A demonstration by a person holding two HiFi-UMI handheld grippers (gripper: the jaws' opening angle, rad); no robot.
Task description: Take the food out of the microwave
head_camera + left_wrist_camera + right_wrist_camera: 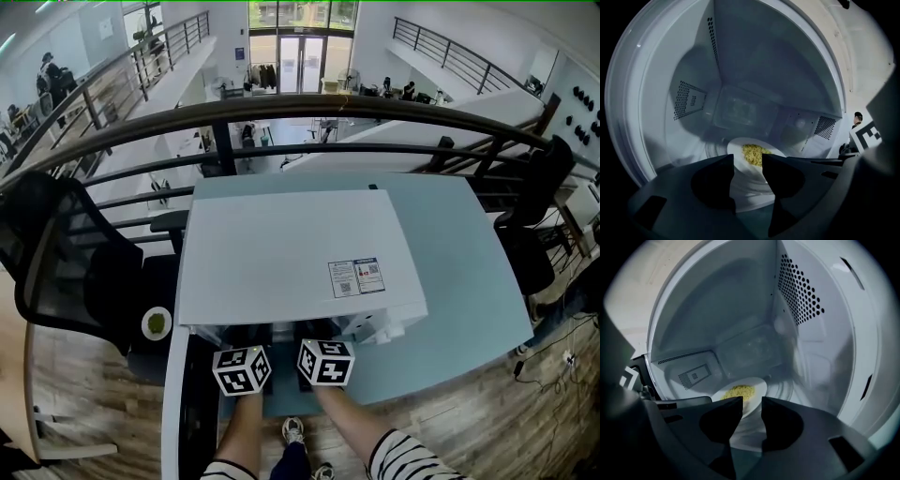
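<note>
Striped sleeves (405, 457) and bare forearms reached up from the bottom edge of the head view, each ending in a black-and-white marker cube (242, 369) right at the mouth of a white microwave (300, 258). Both tools were pushed into its cavity, so from above their fingers were hidden under the top panel.

Along the left gripper (747, 163), the fingers stood spread with a narrow gap, and a white plate (737, 149) showed through that gap on the cavity floor. Yellow crumbly food (754, 153) lay heaped in the plate's middle. Whether the fingers touched the rim could not be told.

Along the right gripper (751, 404), the fingers were likewise parted, with the same plate (758, 386) and its food (736, 392) just beyond the tips, slightly to the left.

A sticker (356, 277) sat on the microwave's top near the front right. It carried two square codes and some blue and red print, all too small to read. Inside, a small label (693, 100) sat in the perforated vent on one wall, also unreadable. No brand name could be made out anywhere.

The microwave stood on a pale blue surface (469, 281), with its door (173, 403) swung open to the left. A black mesh chair (66, 253) stood left of the surface, and a small round dish (157, 323) holding something green lay near it.
</note>
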